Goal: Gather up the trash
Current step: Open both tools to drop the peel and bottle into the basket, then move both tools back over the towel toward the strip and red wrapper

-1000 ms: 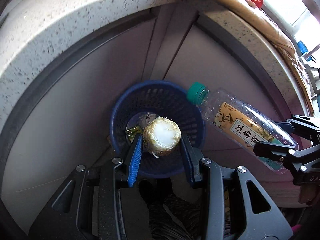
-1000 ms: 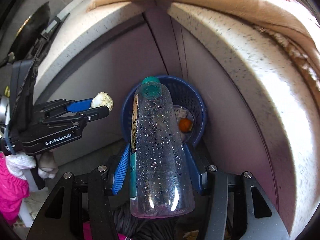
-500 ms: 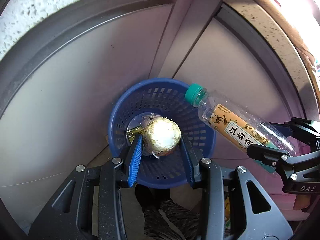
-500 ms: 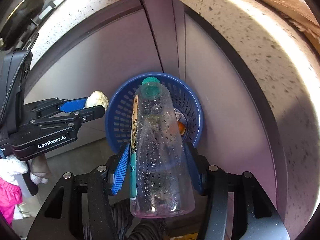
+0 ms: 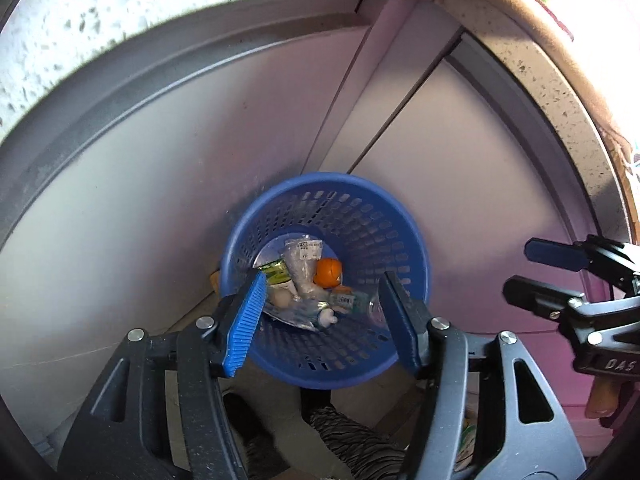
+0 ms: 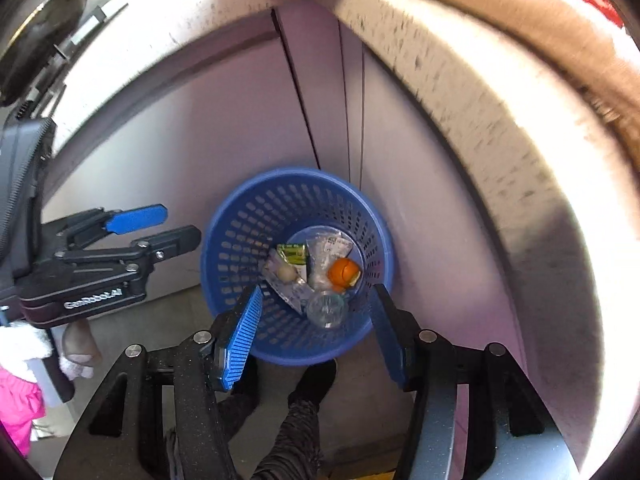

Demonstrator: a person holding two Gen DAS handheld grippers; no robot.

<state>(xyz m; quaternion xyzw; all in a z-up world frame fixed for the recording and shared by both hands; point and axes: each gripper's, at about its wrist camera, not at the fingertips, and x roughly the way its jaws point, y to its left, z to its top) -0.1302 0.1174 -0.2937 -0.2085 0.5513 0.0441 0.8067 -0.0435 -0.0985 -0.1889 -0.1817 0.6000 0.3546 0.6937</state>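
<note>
A blue perforated basket (image 5: 360, 220) (image 6: 244, 236) stands on the floor in a cabinet corner. Inside lie a clear plastic bottle (image 6: 326, 310) (image 5: 362, 304), a pale round ball (image 6: 286, 274) (image 5: 280, 300), an orange peel (image 5: 329, 272) (image 6: 343, 272), a green wrapper (image 6: 294, 254) and clear plastic packaging. My left gripper (image 5: 324, 278) (image 6: 180, 224) hovers above the basket's near rim, its jaws opening with nothing between them. My right gripper (image 6: 316, 289) (image 5: 520, 267) hangs over the basket too, open and empty.
Grey cabinet doors (image 5: 160, 200) meet in a corner behind the basket, under a speckled stone countertop (image 6: 520, 140). A person's dark shoe (image 6: 316, 384) and patterned trouser leg stand just below the basket. Pink fabric (image 6: 16, 408) shows at the far left.
The left gripper let go of the pale ball and the right gripper released the bottle; both now lie in the basket. Both grippers came lower and closer to it.
</note>
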